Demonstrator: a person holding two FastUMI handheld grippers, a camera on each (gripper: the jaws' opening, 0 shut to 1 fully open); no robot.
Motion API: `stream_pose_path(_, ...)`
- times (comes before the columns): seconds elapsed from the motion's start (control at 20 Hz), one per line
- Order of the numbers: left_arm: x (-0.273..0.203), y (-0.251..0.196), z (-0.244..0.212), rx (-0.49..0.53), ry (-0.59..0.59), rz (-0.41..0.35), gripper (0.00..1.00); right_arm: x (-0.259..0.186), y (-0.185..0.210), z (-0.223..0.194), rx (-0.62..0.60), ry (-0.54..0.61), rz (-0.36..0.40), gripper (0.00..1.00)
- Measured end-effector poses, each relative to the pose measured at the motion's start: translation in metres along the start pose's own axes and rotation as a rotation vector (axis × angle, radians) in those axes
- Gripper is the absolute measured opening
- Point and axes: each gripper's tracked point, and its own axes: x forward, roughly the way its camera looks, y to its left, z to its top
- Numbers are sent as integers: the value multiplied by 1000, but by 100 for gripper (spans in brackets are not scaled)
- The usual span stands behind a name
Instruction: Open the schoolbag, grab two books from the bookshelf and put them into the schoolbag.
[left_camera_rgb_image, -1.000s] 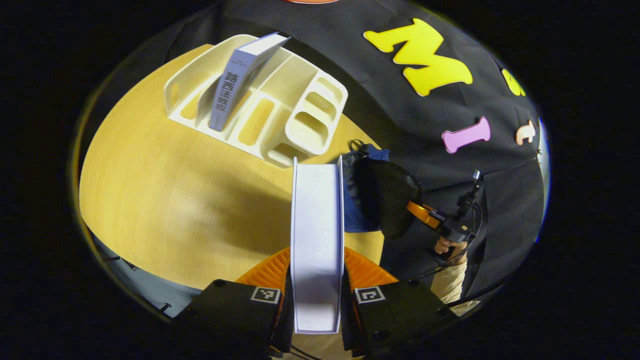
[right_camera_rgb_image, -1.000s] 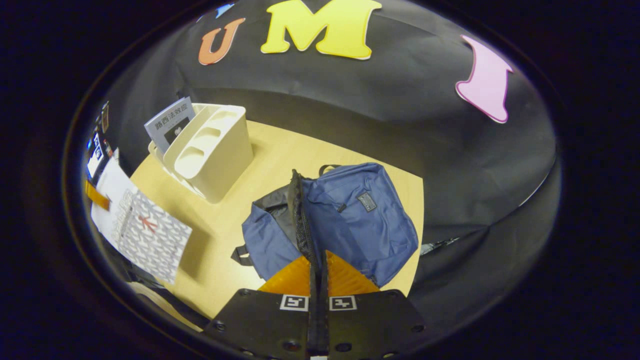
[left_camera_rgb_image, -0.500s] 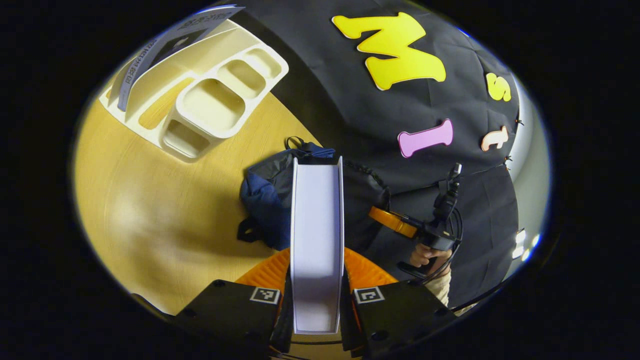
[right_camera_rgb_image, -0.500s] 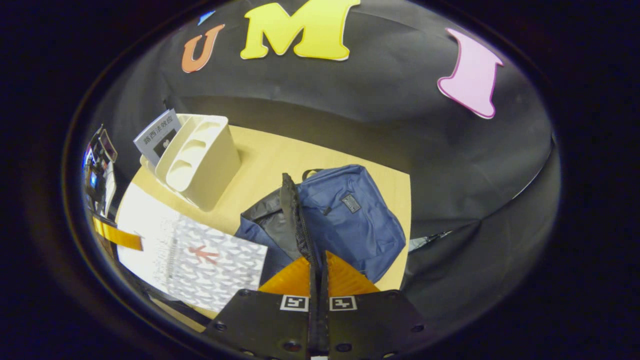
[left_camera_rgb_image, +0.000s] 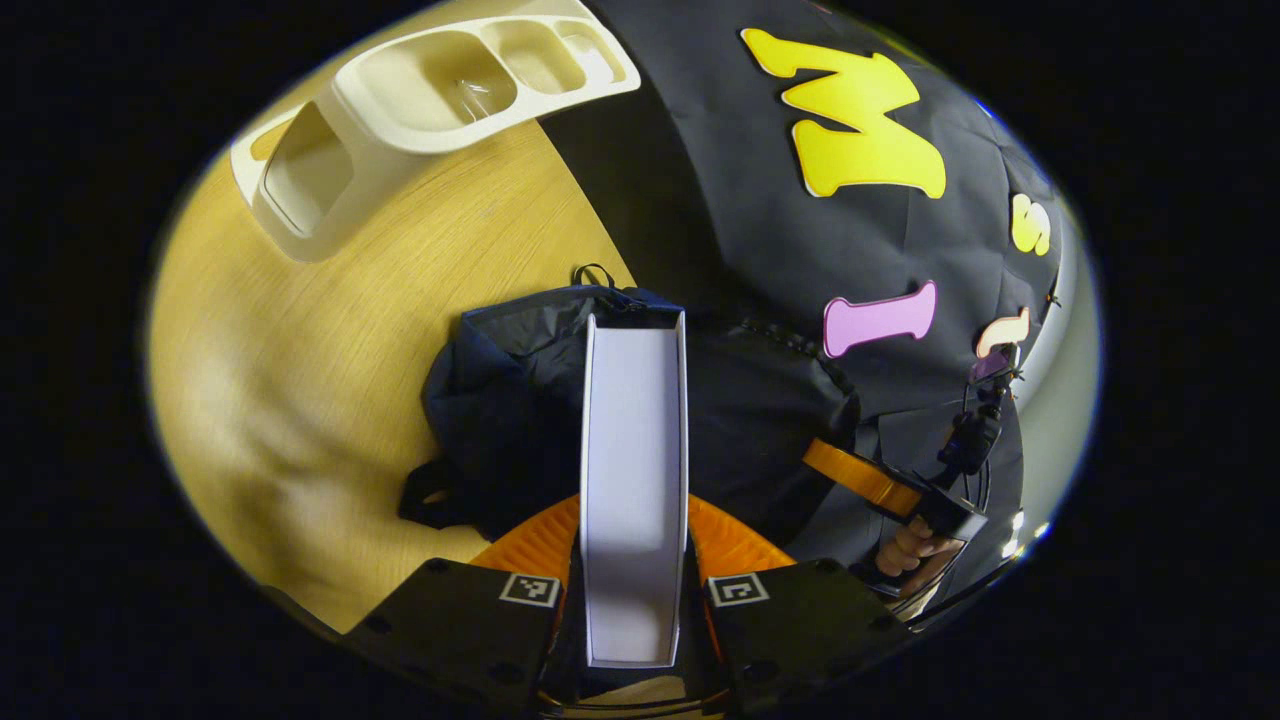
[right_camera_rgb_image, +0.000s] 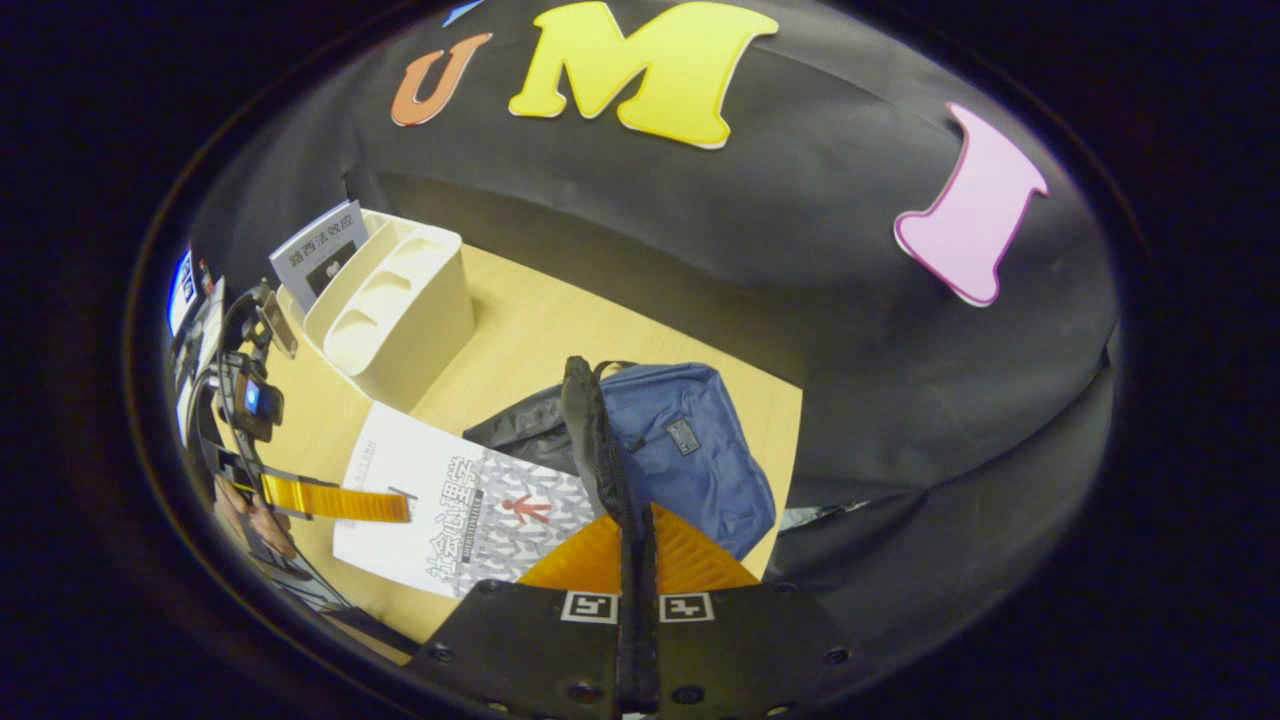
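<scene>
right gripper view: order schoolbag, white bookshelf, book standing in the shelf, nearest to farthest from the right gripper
1. schoolbag: its flap edge pinched in the right gripper.
2. white bookshelf: on the table, upper left.
3. book standing in the shelf: at the shelf's far end.

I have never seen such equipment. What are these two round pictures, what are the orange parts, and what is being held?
A person holds one two-finger tool in each hand; a camera rides on each. The left gripper view looks along the left tool, whose orange fingers clamp a white book above the open blue schoolbag. The right gripper view looks along the right tool, which pinches the bag's black opening edge and lifts it. There the same book's cover shows, held by the other tool. On the wooden table stands a cream bookshelf with a second book.
</scene>
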Motion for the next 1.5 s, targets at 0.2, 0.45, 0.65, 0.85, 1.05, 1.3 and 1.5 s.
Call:
stream_pose_path(0.2,44,3,5,-71,-56,-34,40,0,9,8,-61,-20,27,0)
stream_pose_path(0.45,109,10,2,-106,-107,-69,40,-6,22,2,-94,-24,75,0)
stream_pose_path(0.65,145,10,14,-128,-210,-110,40,-7,30,-7,-102,-22,102,1)
stream_pose_path(0.85,181,3,17,-138,-254,-137,40,-7,44,-13,-128,-14,114,0)
stream_pose_path(1.05,201,-2,17,-152,-250,-132,40,-4,48,-15,-145,-20,88,0)
stream_pose_path(1.3,188,13,16,-193,-174,-59,61,1,33,-17,-94,-29,45,0)
stream_pose_path(1.5,155,4,2,-126,-136,-31,81,3,27,-22,-53,-37,17,0)
